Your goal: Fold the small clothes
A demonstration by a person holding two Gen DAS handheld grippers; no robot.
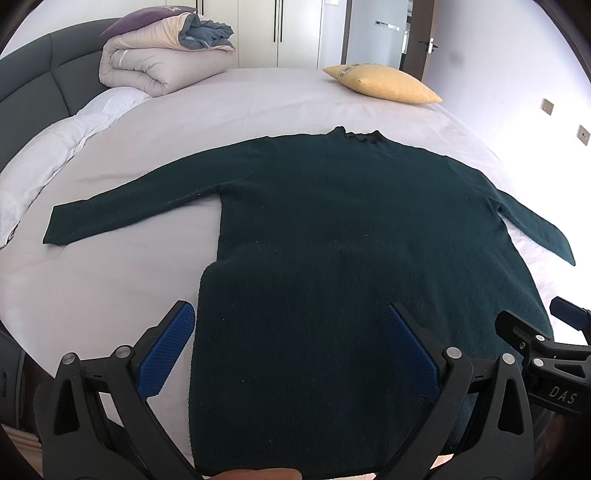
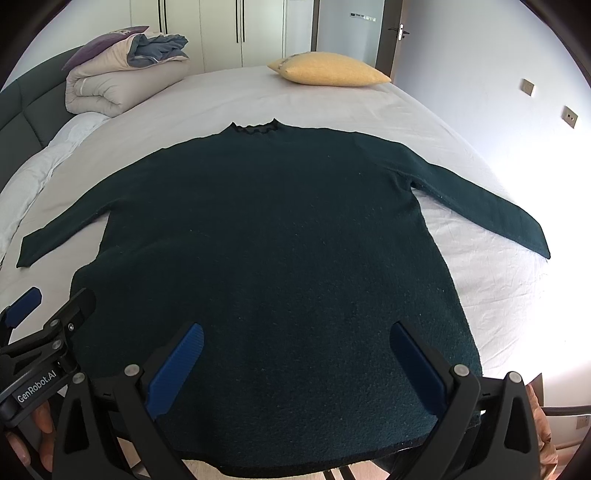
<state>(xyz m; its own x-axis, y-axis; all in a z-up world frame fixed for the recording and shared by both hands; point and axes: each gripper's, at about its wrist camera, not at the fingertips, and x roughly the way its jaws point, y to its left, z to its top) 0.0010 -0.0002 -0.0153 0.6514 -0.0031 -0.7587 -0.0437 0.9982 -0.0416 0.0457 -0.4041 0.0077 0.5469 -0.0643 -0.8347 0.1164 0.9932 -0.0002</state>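
A pale bed sheet (image 1: 277, 99) covers the bed. At its far side, a yellow pillow (image 1: 384, 83) lies right, a rolled beige quilt (image 1: 159, 62) left, beside the dark headboard (image 1: 33, 77). Behind it stand white wardrobe doors (image 2: 236, 29).

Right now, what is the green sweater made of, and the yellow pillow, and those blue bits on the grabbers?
The sweater looks like fuzzy knitted wool or fleece: matte, nubbly, with pale lint specks. The yellow pillow seems to be coarse woven cloth, with a dull, grainy surface. The blue pads on the left gripper look like ribbed rubber or plastic, though which one is unclear.
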